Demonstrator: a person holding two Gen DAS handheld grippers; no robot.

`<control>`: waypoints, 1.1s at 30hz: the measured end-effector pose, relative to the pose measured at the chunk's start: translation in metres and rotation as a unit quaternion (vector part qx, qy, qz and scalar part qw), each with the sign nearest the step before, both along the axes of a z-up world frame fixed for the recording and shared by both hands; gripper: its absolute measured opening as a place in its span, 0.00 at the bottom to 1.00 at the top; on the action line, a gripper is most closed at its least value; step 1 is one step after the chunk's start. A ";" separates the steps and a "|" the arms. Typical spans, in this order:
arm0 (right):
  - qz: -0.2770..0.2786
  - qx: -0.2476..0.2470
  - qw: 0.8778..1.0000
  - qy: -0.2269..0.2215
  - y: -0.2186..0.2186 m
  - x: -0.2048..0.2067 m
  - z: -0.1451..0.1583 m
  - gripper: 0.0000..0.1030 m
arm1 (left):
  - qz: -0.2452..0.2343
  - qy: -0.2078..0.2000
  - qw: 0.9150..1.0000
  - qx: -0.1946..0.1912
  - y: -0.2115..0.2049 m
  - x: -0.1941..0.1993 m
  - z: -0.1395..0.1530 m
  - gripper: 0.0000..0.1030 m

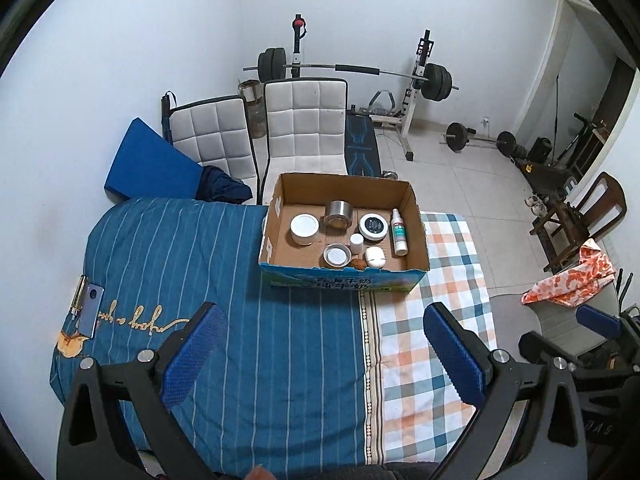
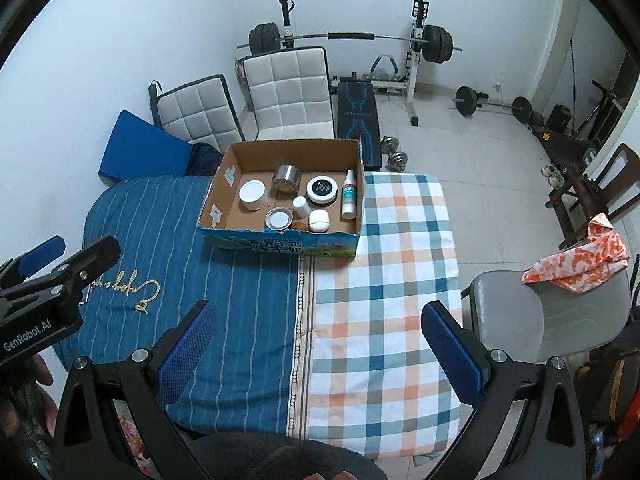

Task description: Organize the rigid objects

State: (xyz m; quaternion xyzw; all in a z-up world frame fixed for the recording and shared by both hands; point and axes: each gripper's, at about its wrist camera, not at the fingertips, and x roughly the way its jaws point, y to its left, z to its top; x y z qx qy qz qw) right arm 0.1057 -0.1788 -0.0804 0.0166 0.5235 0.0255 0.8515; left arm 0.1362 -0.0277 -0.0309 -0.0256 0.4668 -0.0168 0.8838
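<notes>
A cardboard box is set on a bed, straddling the seam between a blue striped cover and a checked blanket. All the rigid objects are gathered inside the box: a white-lidded jar at the left, a metal tape roll on its side behind, a black-lidded jar, a small white bottle, a round tin, a white case and a brown nut-like item along the front wall, and a spray bottle laid flat at the right. The left claw is held well short of the box, spread wide and empty. The right claw is likewise spread wide, with nothing between its pads. A phone is seen on the blue cover at the far left. 2 white padded chairs are stood behind the bed.
</notes>
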 end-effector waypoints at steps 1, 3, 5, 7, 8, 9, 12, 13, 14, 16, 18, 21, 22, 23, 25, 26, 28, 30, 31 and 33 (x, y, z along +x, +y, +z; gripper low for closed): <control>-0.002 0.000 1.000 -0.002 -0.001 -0.001 0.002 1.00 | -0.001 -0.001 1.000 0.000 0.000 -0.001 0.001 1.00; -0.005 -0.002 1.000 -0.003 -0.001 -0.001 0.003 1.00 | 0.001 -0.003 1.000 0.000 0.000 -0.002 0.002 1.00; -0.005 -0.001 1.000 -0.002 -0.001 0.000 0.002 1.00 | 0.001 -0.004 1.000 0.000 -0.001 -0.001 0.002 1.00; -0.003 0.000 1.000 -0.003 -0.002 0.000 0.003 1.00 | 0.002 -0.011 1.000 0.002 -0.002 -0.001 0.003 1.00; -0.004 0.001 1.000 -0.003 -0.002 0.002 0.003 1.00 | 0.001 -0.013 1.000 0.004 -0.002 0.000 0.004 1.00; -0.004 0.000 1.000 -0.004 -0.001 0.003 0.004 1.00 | 0.002 -0.018 1.000 0.007 -0.001 0.002 0.005 1.00; -0.007 -0.003 1.000 -0.014 0.001 0.012 0.006 1.00 | 0.003 -0.032 0.999 0.011 -0.001 0.008 0.009 1.00; -0.009 -0.006 1.000 -0.017 0.002 0.015 0.006 1.00 | 0.004 -0.037 0.999 0.014 -0.001 0.012 0.010 1.00; -0.012 -0.006 1.000 -0.021 0.001 0.019 0.008 1.00 | 0.007 -0.043 0.999 0.016 -0.001 0.015 0.012 1.00; -0.015 -0.008 1.000 -0.026 0.001 0.025 0.009 1.00 | 0.011 -0.047 0.999 0.022 0.000 0.022 0.013 1.00; -0.019 -0.008 0.999 -0.030 0.000 0.032 0.011 1.00 | 0.014 -0.055 0.998 0.023 0.002 0.026 0.015 1.00; -0.026 -0.008 0.999 -0.035 -0.001 0.039 0.014 1.00 | 0.019 -0.059 0.998 0.022 0.005 0.033 0.016 1.00; -0.027 -0.008 0.999 -0.038 -0.002 0.041 0.015 1.00 | 0.020 -0.059 0.998 0.021 0.005 0.035 0.017 1.00; -0.029 -0.009 0.999 -0.040 -0.002 0.042 0.016 1.00 | 0.020 -0.059 0.998 0.020 0.005 0.035 0.017 1.00; -0.030 -0.009 0.999 -0.043 -0.002 0.045 0.018 1.00 | 0.020 -0.059 0.998 0.021 0.005 0.036 0.017 1.00; -0.031 -0.009 0.998 -0.045 -0.002 0.047 0.019 1.00 | 0.019 -0.058 0.998 0.022 0.005 0.037 0.017 1.00; -0.032 -0.009 0.998 -0.046 -0.003 0.048 0.021 1.00 | 0.020 -0.058 0.998 0.021 0.006 0.038 0.018 1.00; -0.032 -0.009 0.998 -0.047 -0.003 0.049 0.022 1.00 | 0.020 -0.057 0.998 0.022 0.005 0.037 0.017 1.00; -0.032 -0.009 0.998 -0.046 -0.004 0.048 0.022 1.00 | 0.020 -0.057 0.998 0.023 0.005 0.038 0.018 1.00; -0.032 -0.008 0.998 -0.046 -0.004 0.048 0.022 1.00 | 0.021 -0.056 0.998 0.024 0.005 0.039 0.018 1.00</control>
